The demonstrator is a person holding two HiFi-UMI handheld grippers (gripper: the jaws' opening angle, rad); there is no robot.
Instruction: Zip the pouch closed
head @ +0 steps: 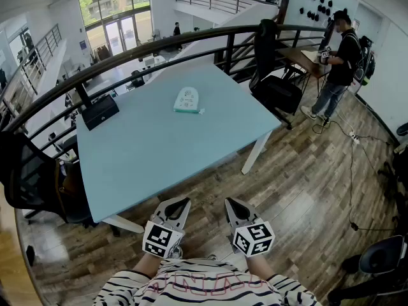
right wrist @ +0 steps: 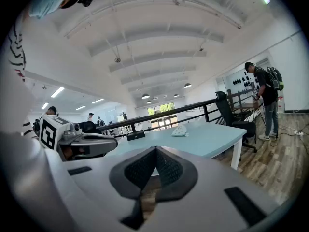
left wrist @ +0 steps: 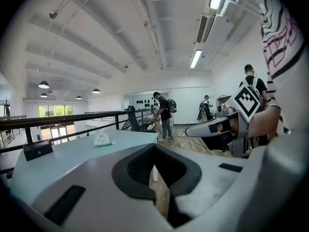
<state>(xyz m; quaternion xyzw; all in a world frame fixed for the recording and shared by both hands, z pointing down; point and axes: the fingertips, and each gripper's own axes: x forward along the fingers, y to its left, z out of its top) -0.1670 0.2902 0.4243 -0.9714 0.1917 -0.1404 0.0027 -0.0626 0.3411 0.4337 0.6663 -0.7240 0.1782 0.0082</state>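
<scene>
Pouch (head: 187, 99) lies at the upper centre of the frame on the pale blue tabletop (head: 159, 152), its contents unseen; a closed black box (head: 99, 111) sits at the left edge; the left tongs (head: 180, 204) and right tongs (head: 233, 204), at the bottom centre, are both closed and empty, well apart from the pouch.

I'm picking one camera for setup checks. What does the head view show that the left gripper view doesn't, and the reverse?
Only the head view: the black office chair at the left edge, and the left hand-held gripper seen from above, shut and empty. Only the left gripper view: the white ribbed ceiling with its lit strip light. Both: the light blue rectangular table, the small white and green fabric pouch lying on it, the black box, and the right hand-held gripper, shut.
</scene>
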